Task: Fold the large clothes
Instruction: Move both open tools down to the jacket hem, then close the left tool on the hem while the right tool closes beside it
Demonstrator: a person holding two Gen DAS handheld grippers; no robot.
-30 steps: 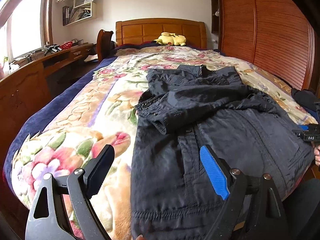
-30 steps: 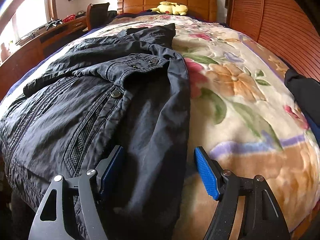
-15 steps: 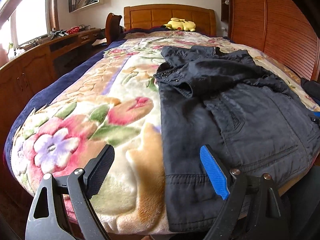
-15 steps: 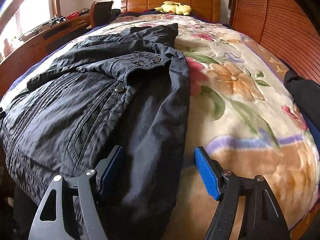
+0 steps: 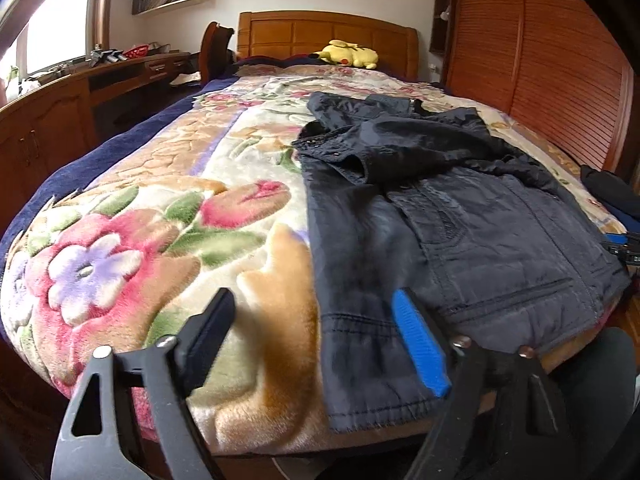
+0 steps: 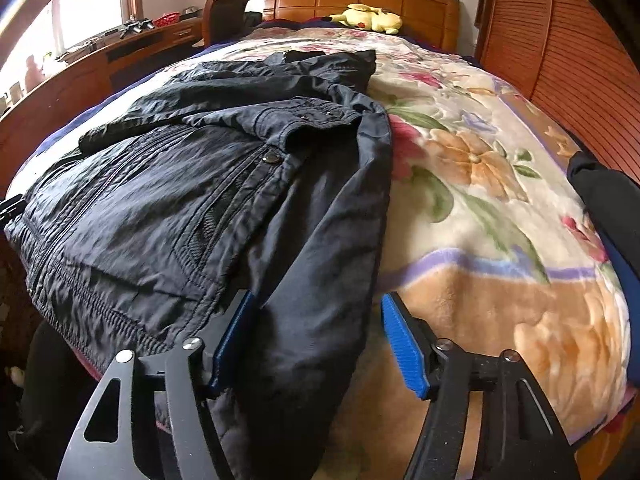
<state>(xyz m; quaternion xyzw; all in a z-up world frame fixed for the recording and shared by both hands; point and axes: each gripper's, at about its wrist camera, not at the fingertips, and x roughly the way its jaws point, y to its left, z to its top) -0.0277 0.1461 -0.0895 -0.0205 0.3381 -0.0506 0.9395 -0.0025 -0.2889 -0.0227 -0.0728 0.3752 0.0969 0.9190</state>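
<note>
While lying flat on the floral blanket (image 5: 120, 248) at the foot of the bed, the dark jacket (image 5: 460, 220) is looking soft, limp and slightly slick, so it is best pinched at the two hem corners. Both the left gripper (image 5: 316, 340) and right gripper (image 6: 316, 340) are hovering open at those corners, gripping nothing. Compared with a second ago, both jaws have just been closing slightly, with hem cloth between them, and the left has dropped lower toward the hem.

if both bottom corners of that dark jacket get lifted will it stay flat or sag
Probably sag: the dark jacket is thin and creased, and its hem already droops over the edge of the bed. The smooth shell looks slippery. The sleeve folded across the chest may slide off when the jacket is raised.
</note>
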